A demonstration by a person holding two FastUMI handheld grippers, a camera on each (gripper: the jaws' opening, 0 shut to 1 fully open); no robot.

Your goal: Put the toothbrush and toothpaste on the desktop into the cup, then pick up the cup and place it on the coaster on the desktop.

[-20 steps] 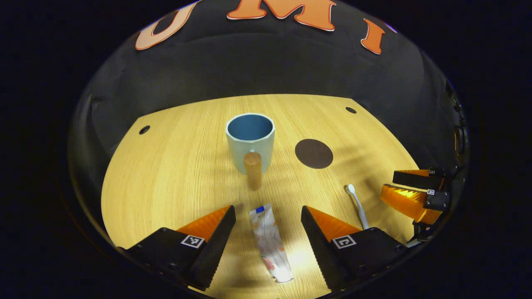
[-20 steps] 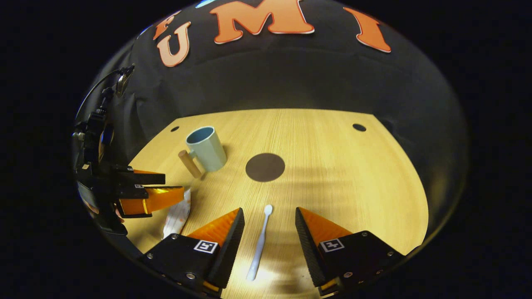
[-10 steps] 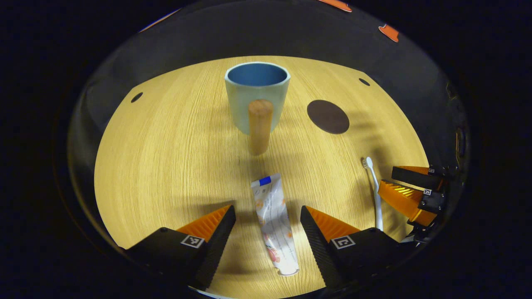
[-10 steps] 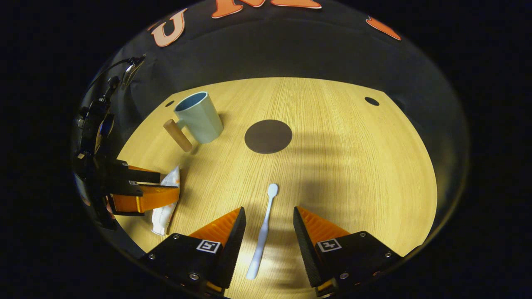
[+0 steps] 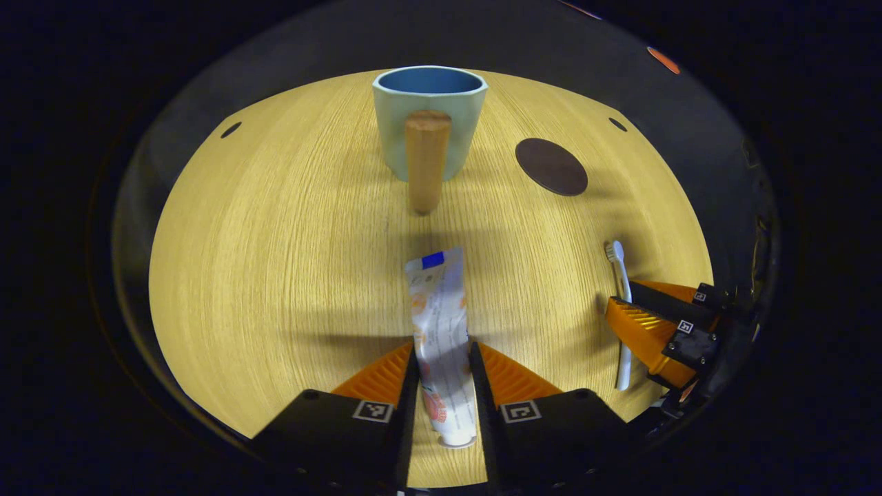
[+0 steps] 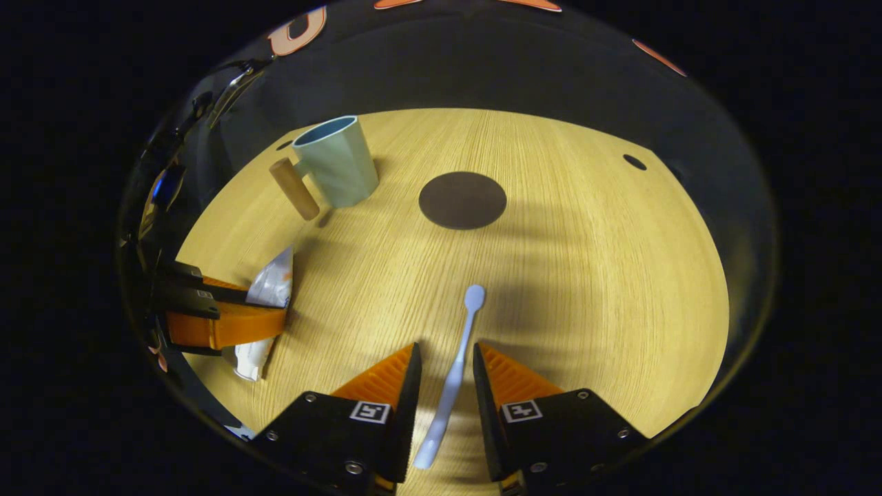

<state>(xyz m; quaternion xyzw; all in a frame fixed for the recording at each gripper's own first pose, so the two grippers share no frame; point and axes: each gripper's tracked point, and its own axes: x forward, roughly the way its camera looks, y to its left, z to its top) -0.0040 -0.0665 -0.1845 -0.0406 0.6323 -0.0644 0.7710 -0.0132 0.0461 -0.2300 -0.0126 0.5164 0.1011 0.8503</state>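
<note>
A white toothpaste tube (image 5: 435, 296) lies on the wooden desktop (image 5: 275, 241), and my left gripper (image 5: 443, 348) is shut on its lower half. Straight ahead stands the pale green cup (image 5: 455, 131), blue inside, its wooden handle (image 5: 427, 162) facing me. The dark round coaster (image 5: 551, 167) lies right of the cup. In the right gripper view a white toothbrush (image 6: 468, 317) lies flat, head pointing away. My right gripper (image 6: 446, 350) straddles its handle, jaws narrowed with a slim gap on each side. The cup (image 6: 337, 165) and coaster (image 6: 462, 200) sit beyond it.
The left gripper (image 6: 265, 308) with the tube (image 6: 272, 286) sits at the left in the right gripper view. The right gripper (image 5: 620, 297) is over the toothbrush (image 5: 618, 258) at the right in the left gripper view. Small holes (image 5: 231, 129) mark the desktop's far corners.
Both grippers have come down and forward over their objects. The left one has shut on the toothpaste. The right one's jaws have narrowed around the toothbrush handle.
</note>
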